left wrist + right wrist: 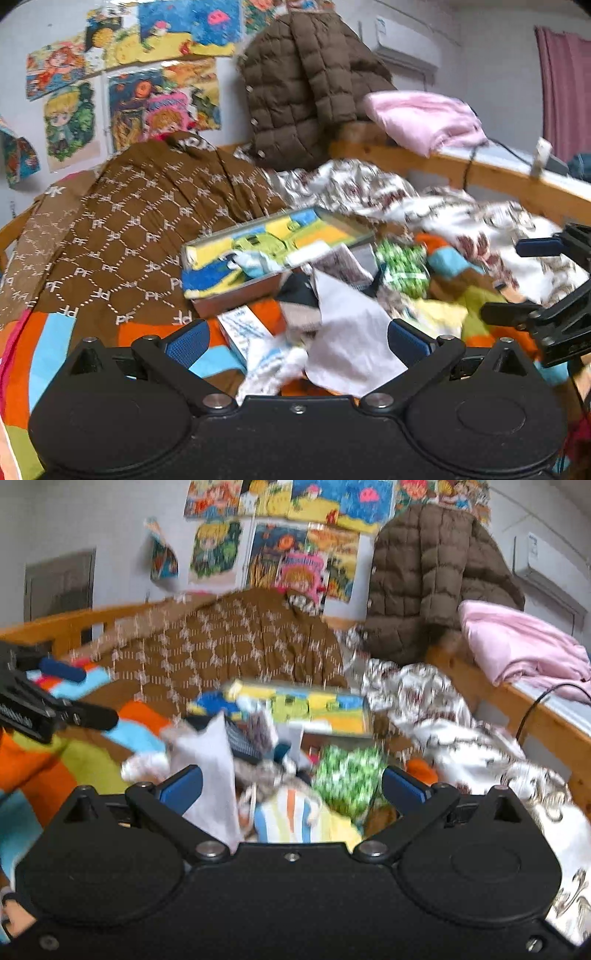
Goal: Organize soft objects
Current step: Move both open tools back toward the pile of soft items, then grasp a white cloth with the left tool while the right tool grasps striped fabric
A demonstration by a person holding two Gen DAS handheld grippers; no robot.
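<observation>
- Grippers: your left gripper (295,341) and right gripper (291,784) both spread wide, grasping nothing.
- Sock pile (332,295) just ahead, beside box (266,236).

Left claw (297,338) and right claw (291,786) both gape wide, seemingly holding nothing.

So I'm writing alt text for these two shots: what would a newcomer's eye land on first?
Probably the heap of small bright fabrics on the bed, straight ahead of both open grippers, with a colourful box tilted behind it. Next, the brown patterned quilt bulking up at the left, and the brown puffer jacket hanging by the wall of cartoon posters.
</observation>
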